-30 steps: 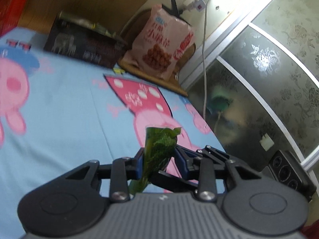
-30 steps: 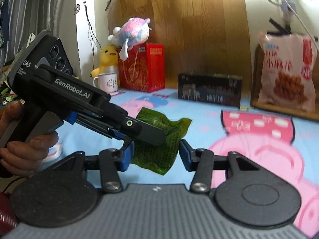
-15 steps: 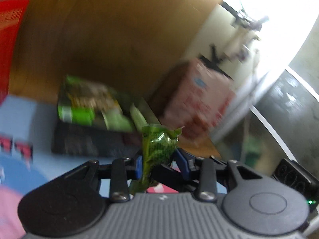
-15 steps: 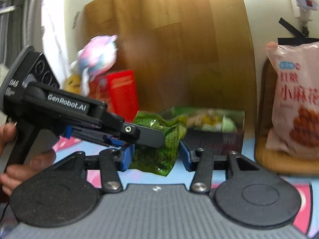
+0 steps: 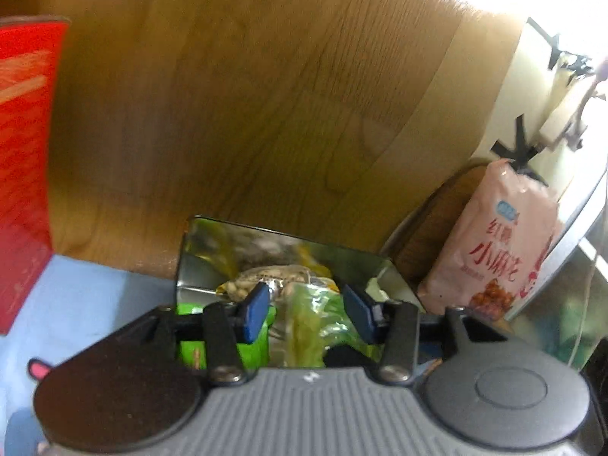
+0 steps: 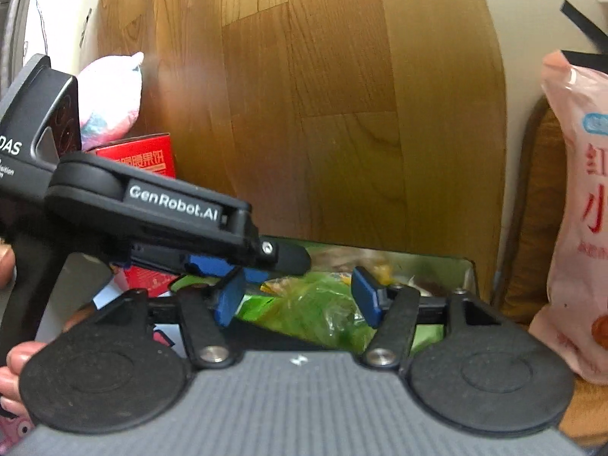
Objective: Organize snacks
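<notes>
A green snack packet [image 5: 307, 326] sits low between the blue pads of my left gripper [image 5: 306, 313], over the open box [image 5: 197, 262] that holds several other snack packs. The left jaws are opening and the pads stand off the packet's sides. In the right wrist view the same green packet [image 6: 315, 307] lies between the pads of my right gripper [image 6: 298, 300], whose jaws are also opening and do not press on it. My left gripper [image 6: 281, 262] reaches in from the left just above the packet, at the box [image 6: 467, 269].
A wooden board [image 6: 342, 114] stands right behind the box. A large pink snack bag [image 6: 577, 209] leans on a round brown stool at the right. A red box [image 6: 144, 159] and a plush toy [image 6: 110, 95] are at the left. A hand [image 6: 19, 361] holds the left gripper.
Both grippers have moved across the bed up to the box by the wooden board, carrying the green packet. Both pairs of jaws now stand wider, and the packet has sunk lower between the pads.
</notes>
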Available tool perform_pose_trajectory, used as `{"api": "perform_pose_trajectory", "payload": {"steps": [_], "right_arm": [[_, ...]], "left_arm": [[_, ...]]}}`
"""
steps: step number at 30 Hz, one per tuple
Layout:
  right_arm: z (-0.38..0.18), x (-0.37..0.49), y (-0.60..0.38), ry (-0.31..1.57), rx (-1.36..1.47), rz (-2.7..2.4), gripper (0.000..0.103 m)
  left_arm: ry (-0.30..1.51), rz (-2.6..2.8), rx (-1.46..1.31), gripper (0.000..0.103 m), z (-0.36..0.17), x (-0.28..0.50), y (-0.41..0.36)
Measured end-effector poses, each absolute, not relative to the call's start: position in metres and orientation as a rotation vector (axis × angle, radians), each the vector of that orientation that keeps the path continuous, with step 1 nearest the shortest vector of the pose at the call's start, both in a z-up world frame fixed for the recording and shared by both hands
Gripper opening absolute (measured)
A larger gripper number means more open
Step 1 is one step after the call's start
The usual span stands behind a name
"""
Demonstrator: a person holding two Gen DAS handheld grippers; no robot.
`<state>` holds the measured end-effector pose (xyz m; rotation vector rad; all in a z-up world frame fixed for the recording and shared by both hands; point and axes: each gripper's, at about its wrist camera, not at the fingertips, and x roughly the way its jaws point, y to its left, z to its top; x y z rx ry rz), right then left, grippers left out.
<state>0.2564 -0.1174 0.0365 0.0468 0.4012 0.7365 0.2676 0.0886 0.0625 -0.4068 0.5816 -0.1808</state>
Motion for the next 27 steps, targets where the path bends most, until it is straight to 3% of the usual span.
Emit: {"api": "perform_pose_trajectory", "payload": {"steps": [6, 17, 20, 27], "right_arm": [[0.036, 0.194, -0.159, 0.398, 0.101, 0.704, 0.073], [0.020, 0.109, -0.193, 0.515, 0.138, 0.637, 0.073], [0.019, 0.095, -0.196, 0.513, 0.136, 0.620, 0.073], [0.016, 0.076, -0.211, 0.495, 0.166, 0.567, 0.073]], "left_arm": [[0.533, -0.117, -0.330, 0.044, 0.062, 0.194, 0.070], [0.614, 0.020, -0.193, 0.047, -0.003, 0.091, 0.022], [0.550, 0.059, -0.107, 0.059, 0.004, 0.074, 0.011], [0.541, 0.108, -0.013, 0.060, 0.002, 0.059, -0.004]]}}
